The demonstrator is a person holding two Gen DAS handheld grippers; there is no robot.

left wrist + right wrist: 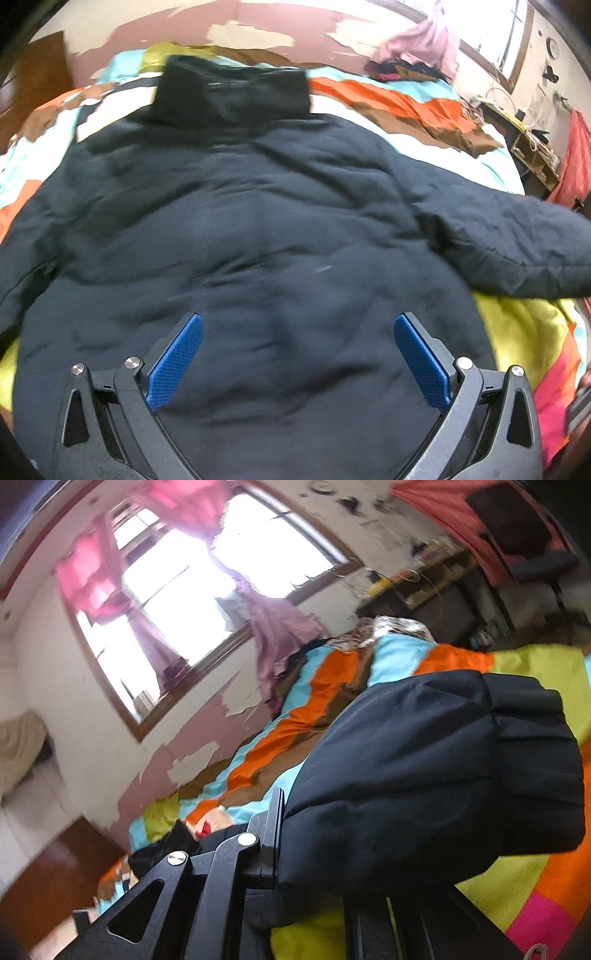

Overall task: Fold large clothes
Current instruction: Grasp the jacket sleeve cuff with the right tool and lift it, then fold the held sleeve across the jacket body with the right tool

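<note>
- Left wrist view: a bed with a striped bedspread [388, 99] against a peeling pink wall; a desk at right is blurred.
- One dark padded jacket [240, 229] lies flat on it, collar far; its left sleeve runs off the frame's edge.
- The left gripper [298, 328] hangs over the hem, its two blue pads wide apart, holding nothing.
- Right wrist view: tilted, a bright window [207, 576] with pink curtains appears only here.
- The right gripper [284, 834] is clamped on the jacket's sleeve cuff [443, 768], which covers one finger.
</note>
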